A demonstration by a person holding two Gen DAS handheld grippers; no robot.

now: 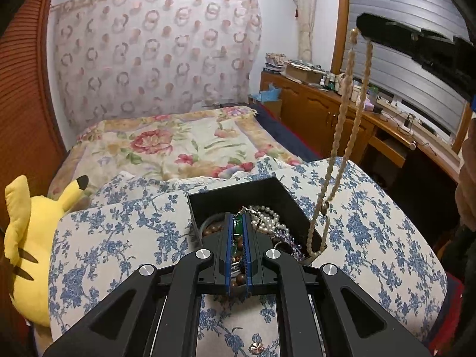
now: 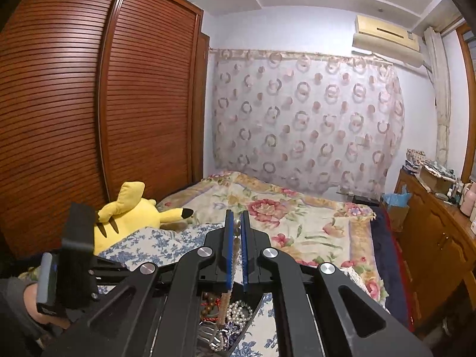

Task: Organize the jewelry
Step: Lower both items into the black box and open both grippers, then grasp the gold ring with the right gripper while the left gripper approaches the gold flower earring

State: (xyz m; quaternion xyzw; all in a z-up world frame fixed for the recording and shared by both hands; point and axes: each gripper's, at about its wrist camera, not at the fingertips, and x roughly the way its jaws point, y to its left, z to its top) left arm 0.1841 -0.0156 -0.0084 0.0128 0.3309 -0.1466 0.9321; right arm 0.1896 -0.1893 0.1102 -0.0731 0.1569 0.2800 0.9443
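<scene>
The left claw is matt black plastic with ribbed blue pads and shiny round metal pins. The box is matt black, its make unclear. In it lie glossy white pearls and polished brown beads. The hanging necklace is of pale, dull beads. The pillow is printed cloth, the quilt soft floral cloth, the toy yellow plush. The wardrobe is slatted, semi-gloss wood; the curtain is sheer fabric.

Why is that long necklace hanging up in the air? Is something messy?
The right gripper has lifted the beige necklace; its lower end still trails in the black box. Inside, pearls and other beads lie in a tangle.
</scene>
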